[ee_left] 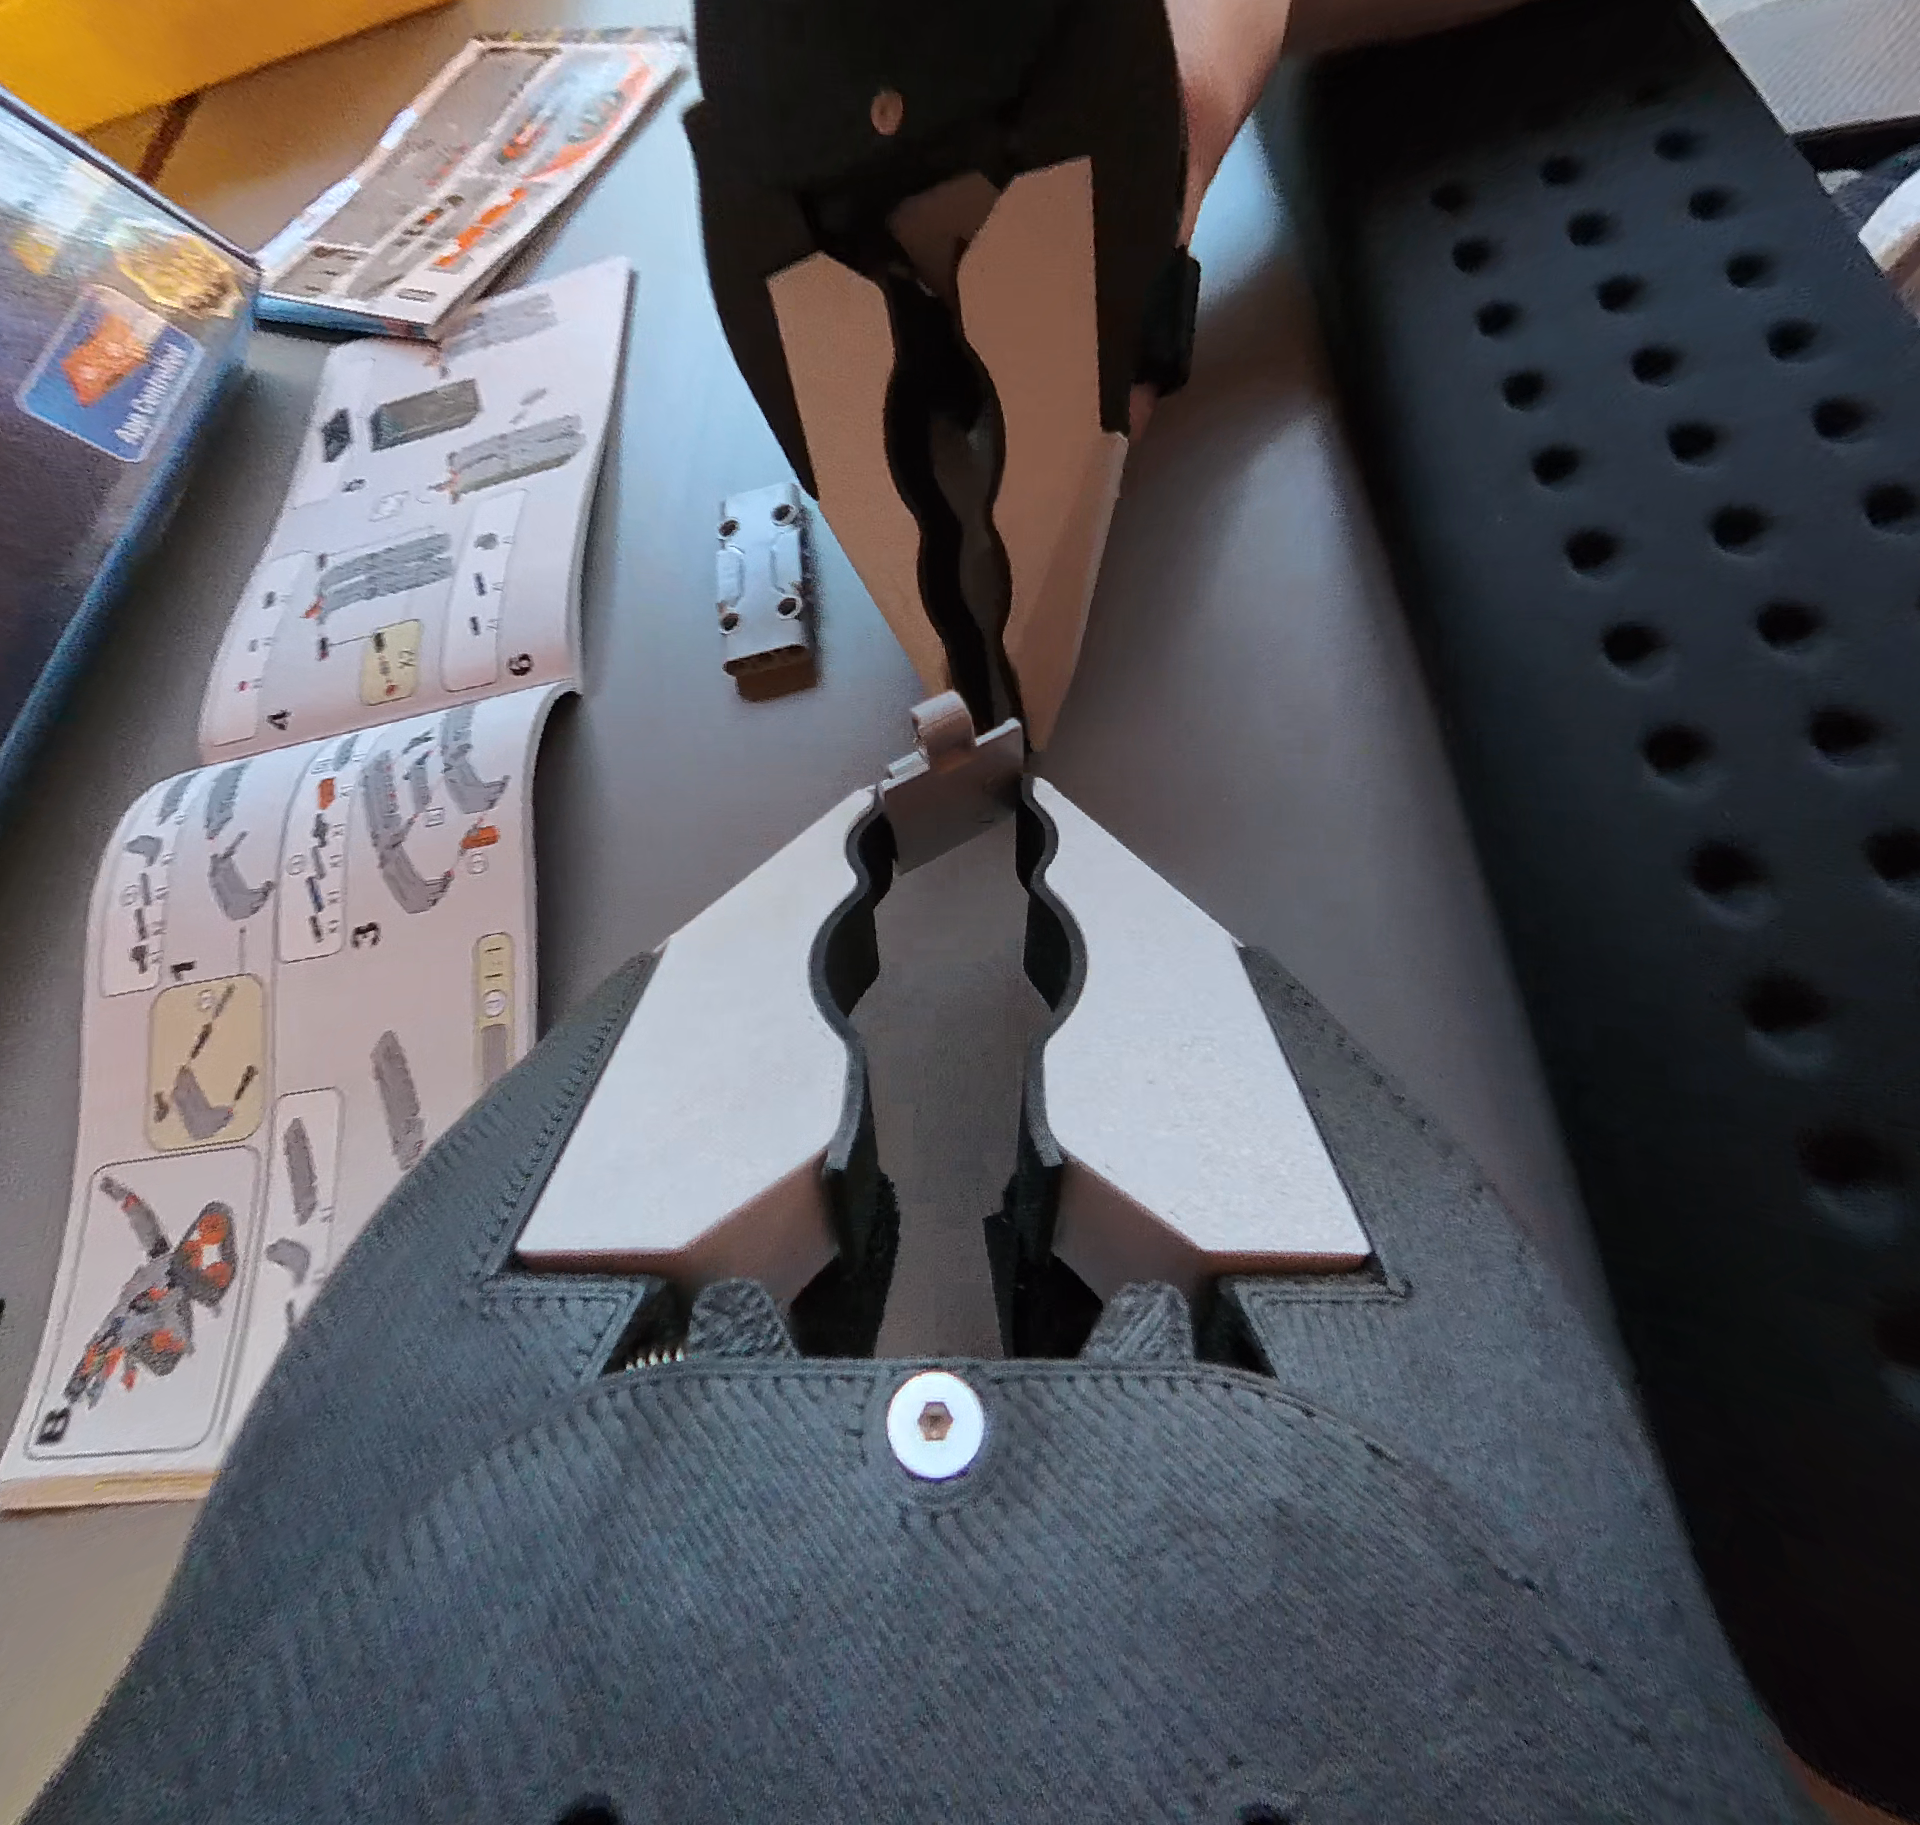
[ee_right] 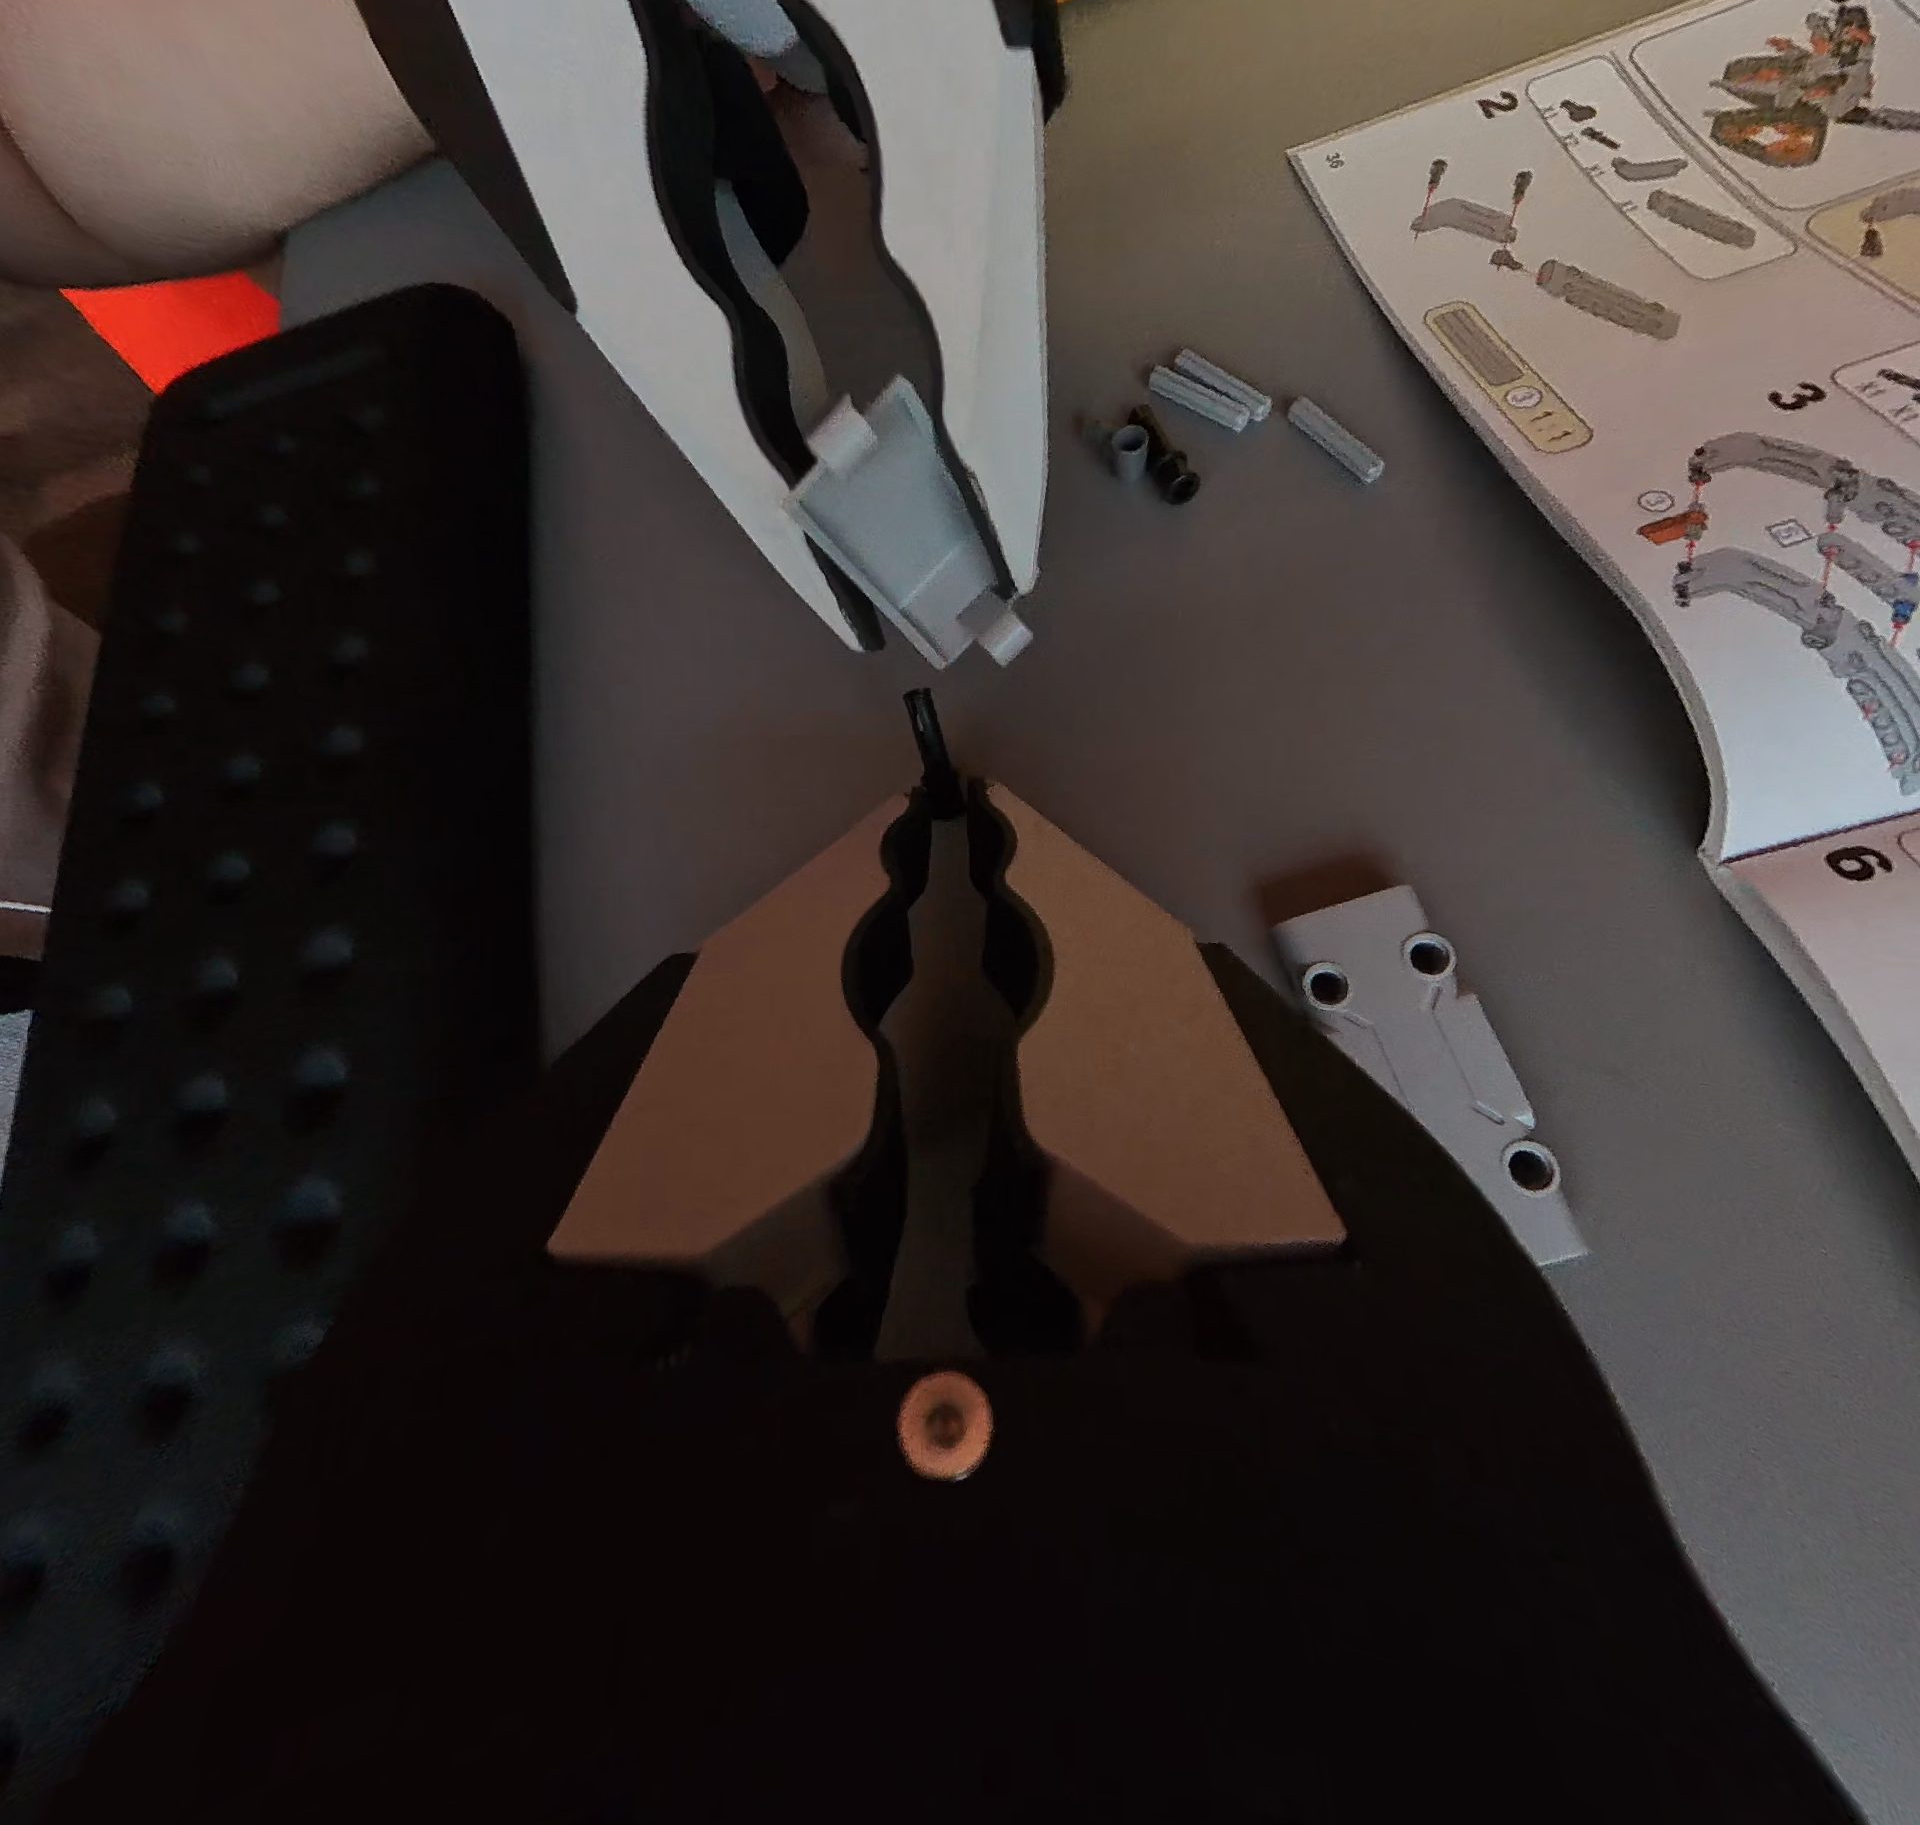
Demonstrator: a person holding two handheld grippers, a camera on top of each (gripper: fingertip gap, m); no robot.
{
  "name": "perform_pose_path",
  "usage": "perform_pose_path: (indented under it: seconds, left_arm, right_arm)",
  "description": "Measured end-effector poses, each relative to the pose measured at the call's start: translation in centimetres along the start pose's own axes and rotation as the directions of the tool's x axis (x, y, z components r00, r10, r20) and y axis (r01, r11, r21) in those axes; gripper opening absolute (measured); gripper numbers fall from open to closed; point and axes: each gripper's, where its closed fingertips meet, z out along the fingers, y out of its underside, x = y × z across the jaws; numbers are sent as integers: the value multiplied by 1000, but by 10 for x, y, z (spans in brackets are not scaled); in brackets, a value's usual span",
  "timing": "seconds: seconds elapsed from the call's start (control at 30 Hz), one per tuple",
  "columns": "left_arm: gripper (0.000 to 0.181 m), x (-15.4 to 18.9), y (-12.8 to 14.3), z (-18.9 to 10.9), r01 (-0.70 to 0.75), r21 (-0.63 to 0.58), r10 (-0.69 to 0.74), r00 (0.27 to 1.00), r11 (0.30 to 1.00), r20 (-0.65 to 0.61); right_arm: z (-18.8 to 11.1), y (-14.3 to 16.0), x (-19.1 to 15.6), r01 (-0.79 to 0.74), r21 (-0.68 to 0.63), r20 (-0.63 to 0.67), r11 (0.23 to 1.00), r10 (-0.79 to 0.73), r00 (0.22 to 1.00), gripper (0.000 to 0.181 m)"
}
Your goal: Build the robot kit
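Now we grip a grey panel w/ left hand-held gripper; right hand-held gripper pinches a black pin, tips nearly touching above counter.

A dark grey counter carries an open instruction booklet, a grey panel piece, small pins and a perforated black mat.

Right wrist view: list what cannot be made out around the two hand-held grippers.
- Black pin in the right hand-held gripper: its lower end is hidden between the fingertips; too small and dark to type.
- Grey piece in the left hand-held gripper: its upper part is covered by the fingers.
- Small loose parts: too small and blurred to count.
- Instruction booklet: cut off by the right edge.
- Black perforated tray: cut off at the left edge.
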Motion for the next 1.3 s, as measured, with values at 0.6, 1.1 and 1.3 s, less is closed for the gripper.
perform_pose_path:
  seconds: [0.6,1.1,1.3]
  left_arm:
    - [22,1,-9,21,-19,23,17,998,1000,59]
    - [22,2,2,18,-33,-26,34,999,999,40]
    - [22,7,5,20,-50,-45,51,998,998,23]
  right_arm:
    - [-4,0,2,-6,20,-19,1000,6,1000,19]
    - [-28,11,-2,67,30,-28,997,-66,997,24]
    - [-31,21,-1,76,13,15,997,-76,997,20]
